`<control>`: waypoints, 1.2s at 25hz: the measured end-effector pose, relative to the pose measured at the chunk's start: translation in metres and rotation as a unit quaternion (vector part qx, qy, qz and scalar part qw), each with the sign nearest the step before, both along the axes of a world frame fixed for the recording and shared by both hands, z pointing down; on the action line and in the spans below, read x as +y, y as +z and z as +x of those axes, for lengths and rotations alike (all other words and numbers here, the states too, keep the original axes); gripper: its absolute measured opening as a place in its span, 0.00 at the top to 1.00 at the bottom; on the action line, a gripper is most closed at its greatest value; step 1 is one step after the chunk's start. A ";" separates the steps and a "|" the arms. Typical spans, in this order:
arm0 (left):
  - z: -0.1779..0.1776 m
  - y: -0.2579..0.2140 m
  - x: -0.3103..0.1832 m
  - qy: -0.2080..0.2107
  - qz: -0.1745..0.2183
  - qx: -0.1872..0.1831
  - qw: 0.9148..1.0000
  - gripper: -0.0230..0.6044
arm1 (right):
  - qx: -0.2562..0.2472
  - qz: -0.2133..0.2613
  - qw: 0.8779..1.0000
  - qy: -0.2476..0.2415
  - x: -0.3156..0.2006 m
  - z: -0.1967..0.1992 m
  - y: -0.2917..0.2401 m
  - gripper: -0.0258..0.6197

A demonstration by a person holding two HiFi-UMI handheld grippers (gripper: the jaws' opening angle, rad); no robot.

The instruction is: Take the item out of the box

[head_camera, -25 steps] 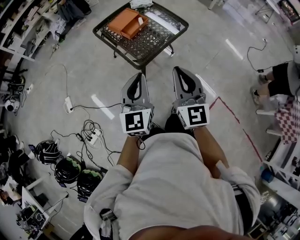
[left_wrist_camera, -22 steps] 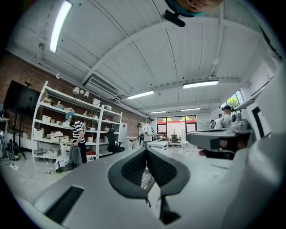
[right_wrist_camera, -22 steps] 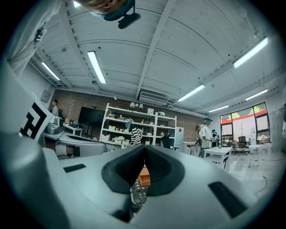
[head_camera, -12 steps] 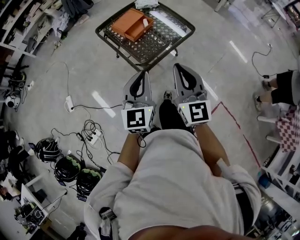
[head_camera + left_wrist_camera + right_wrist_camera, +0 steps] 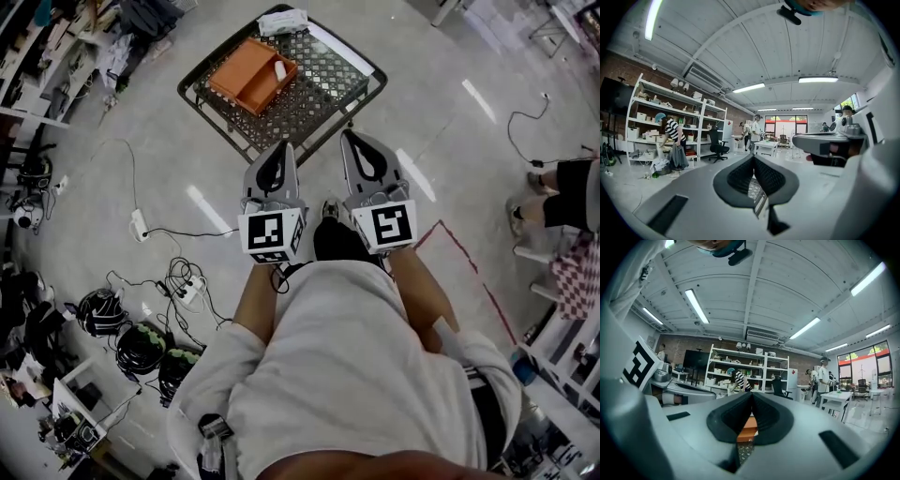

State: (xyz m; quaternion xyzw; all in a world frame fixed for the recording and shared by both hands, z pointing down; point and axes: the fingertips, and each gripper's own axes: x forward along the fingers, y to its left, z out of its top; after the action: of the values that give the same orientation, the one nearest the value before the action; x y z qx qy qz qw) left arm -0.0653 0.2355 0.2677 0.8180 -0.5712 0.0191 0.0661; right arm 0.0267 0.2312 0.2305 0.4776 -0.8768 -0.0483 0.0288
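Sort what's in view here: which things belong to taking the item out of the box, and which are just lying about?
Job in hand:
orange box; white item inside it; mesh table under the box; left gripper and right gripper, both shut and empty.

Lying about:
white packet at the table's far edge; power strip and cables on the floor.
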 end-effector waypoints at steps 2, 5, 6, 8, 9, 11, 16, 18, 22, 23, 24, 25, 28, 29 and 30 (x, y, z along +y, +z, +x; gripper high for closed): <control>0.009 0.001 -0.025 0.003 -0.009 -0.007 1.000 0.95 | -0.002 -0.006 1.000 -0.002 -0.025 0.010 0.002 0.96; 0.026 0.004 -0.057 0.013 -0.024 -0.003 1.000 0.95 | -0.008 -0.020 1.000 -0.007 -0.062 0.024 0.010 0.96; 0.030 0.005 -0.065 0.014 -0.028 -0.003 1.000 0.95 | -0.009 -0.022 1.000 -0.010 -0.071 0.027 0.011 0.95; 0.034 0.006 -0.078 0.011 -0.032 -0.018 0.999 0.95 | -0.012 -0.025 0.999 -0.016 -0.086 0.030 0.014 0.95; 0.036 0.007 -0.084 0.011 -0.034 -0.026 0.999 0.95 | -0.014 -0.027 0.999 -0.017 -0.093 0.031 0.016 0.96; 0.040 0.011 -0.096 0.014 -0.042 -0.029 0.999 0.95 | -0.020 -0.029 0.999 -0.019 -0.104 0.033 0.020 0.96; 0.035 0.031 -0.115 0.018 -0.064 -0.027 0.997 0.95 | -0.015 -0.048 0.998 -0.025 -0.118 0.027 0.041 0.95; 0.030 0.039 -0.129 0.019 -0.070 -0.028 0.997 0.95 | -0.005 -0.046 0.998 -0.030 -0.131 0.019 0.048 0.95; 0.016 0.050 -0.145 0.028 -0.082 -0.019 0.996 0.95 | 0.002 -0.062 0.998 -0.029 -0.147 0.000 0.060 0.95; 0.009 0.053 -0.150 0.028 -0.083 -0.015 0.996 0.95 | 0.002 -0.065 0.997 -0.027 -0.152 -0.006 0.062 0.96; 0.002 0.056 -0.156 0.028 -0.084 -0.013 0.996 0.95 | 0.002 -0.066 0.997 -0.025 -0.158 -0.013 0.064 0.96; -0.007 0.059 -0.164 0.028 -0.086 -0.013 0.996 0.95 | 0.001 -0.067 0.997 -0.023 -0.165 -0.020 0.066 0.95; -0.026 0.069 -0.186 0.035 -0.098 -0.008 0.995 0.95 | 0.002 -0.085 0.996 -0.015 -0.188 -0.038 0.075 0.96; -0.030 0.073 -0.193 0.040 -0.108 -0.002 0.993 0.95 | 0.007 -0.093 0.996 -0.011 -0.196 -0.042 0.080 0.96; -0.034 0.077 -0.200 0.046 -0.120 0.006 0.992 0.95 | 0.012 -0.099 0.995 -0.007 -0.204 -0.046 0.084 0.96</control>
State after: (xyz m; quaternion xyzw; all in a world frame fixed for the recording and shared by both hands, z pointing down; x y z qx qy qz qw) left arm -0.0996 0.0354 0.3448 0.8295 -0.5262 0.0860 0.1663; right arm -0.0189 0.0271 0.3146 0.4658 -0.8801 0.0328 0.0863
